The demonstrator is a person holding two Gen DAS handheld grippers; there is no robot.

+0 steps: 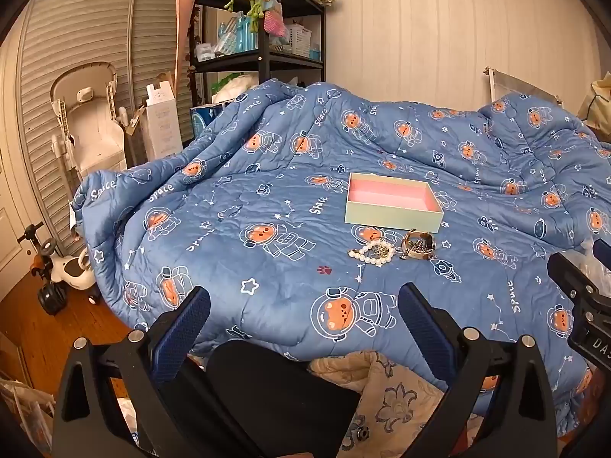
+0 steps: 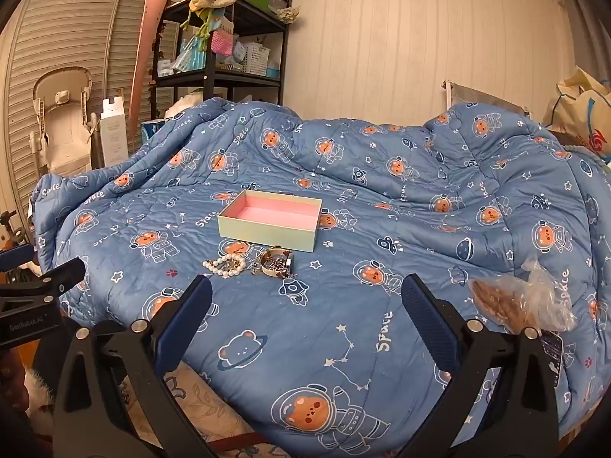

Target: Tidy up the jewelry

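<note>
Right now, left gripper [image 1: 303,318] hovers above near edge of blue quilt [image 1: 267,206], fingers spread wide, nothing between them. Right gripper [image 2: 305,318] same: spread wide, empty, low over quilt. Pale green box [image 1: 393,203] with pink lining sits open mid-bed, nothing visible inside. Pearl bracelet [image 1: 371,253] lies just in front of box, touching tangle of gold bangle and chains [image 1: 418,248] beside it. Crinkled plastic bag [image 2: 529,301] on quilt off to right, well apart from jewelry. Black shelf [image 1: 263,19] behind bed.
</note>
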